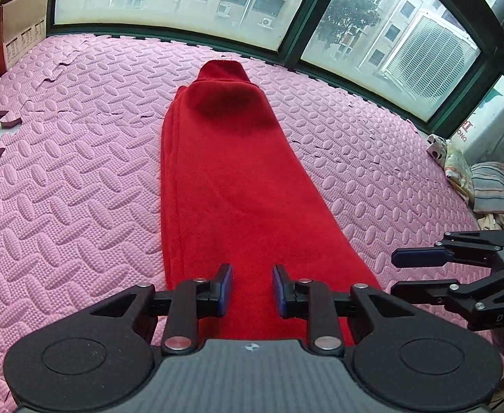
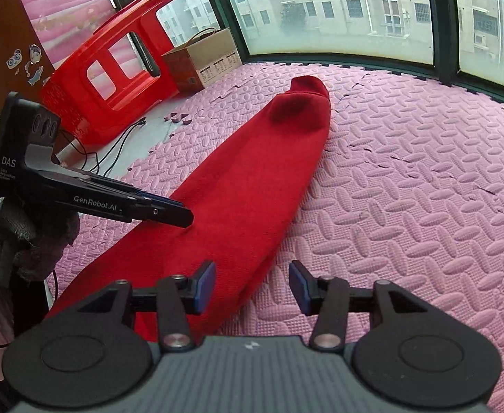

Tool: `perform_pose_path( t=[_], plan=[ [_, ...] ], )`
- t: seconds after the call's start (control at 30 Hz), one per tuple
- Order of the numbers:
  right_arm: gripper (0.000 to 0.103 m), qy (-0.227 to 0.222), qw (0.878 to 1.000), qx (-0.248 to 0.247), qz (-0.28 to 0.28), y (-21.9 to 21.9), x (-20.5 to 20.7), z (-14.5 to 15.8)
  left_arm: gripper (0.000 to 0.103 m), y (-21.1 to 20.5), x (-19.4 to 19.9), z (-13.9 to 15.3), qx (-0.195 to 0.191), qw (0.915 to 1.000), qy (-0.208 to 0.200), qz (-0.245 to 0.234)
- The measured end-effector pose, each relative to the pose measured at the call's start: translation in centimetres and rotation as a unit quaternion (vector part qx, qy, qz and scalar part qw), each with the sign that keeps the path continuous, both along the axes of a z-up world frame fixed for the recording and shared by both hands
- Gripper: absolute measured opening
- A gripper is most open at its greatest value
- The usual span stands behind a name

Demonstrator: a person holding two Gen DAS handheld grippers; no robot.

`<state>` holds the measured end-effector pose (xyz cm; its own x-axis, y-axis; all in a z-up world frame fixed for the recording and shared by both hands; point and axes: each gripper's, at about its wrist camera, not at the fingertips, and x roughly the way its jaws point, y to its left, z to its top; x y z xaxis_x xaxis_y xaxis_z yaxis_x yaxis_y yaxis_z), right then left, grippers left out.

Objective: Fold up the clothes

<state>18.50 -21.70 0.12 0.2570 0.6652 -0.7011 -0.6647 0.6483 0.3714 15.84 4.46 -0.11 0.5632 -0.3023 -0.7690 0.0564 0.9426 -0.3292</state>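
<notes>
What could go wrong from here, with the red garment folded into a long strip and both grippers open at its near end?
1. The red garment shows stacked layers along its left edge; a shallow pinch by the left gripper might lift only the top layer and undo the fold.
2. The right gripper straddles the garment's edge, half over the pink foam mat, so it may miss the cloth.
3. Mat tiles look lifted, so dragging could snag.
</notes>
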Motion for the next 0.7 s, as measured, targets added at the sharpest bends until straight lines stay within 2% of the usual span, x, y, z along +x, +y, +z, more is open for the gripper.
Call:
perform_pose_path(
  t=[0.17,0.3,0.53,0.6,0.7],
  plan=[
    [0.056,0.054,0.996,0.053,0.047,-0.2,1.2,-2.3,0.025,0.6,0.3,-0.5,0.009,0.9998,0.013,0.013],
    [0.060,0.050,0.993,0.073,0.073,0.1,1.7,-2.8,0.025,0.4,0.7,-0.6,0.017,0.9997,0.013,0.014],
    [0.060,0.036,0.987,0.105,0.116,0.5,2.6,-3.4,0.025,0.4,1.0,-0.7,0.019,0.9994,0.017,0.023],
    [0.061,0.044,0.984,0.115,0.131,0.6,2.9,-3.4,0.025,0.3,1.0,-0.7,0.022,0.9994,0.017,0.023],
    [0.069,0.060,0.978,0.128,0.156,0.9,3.3,-3.5,0.025,0.2,1.0,-0.8,0.023,0.9992,0.016,0.027]
  ],
)
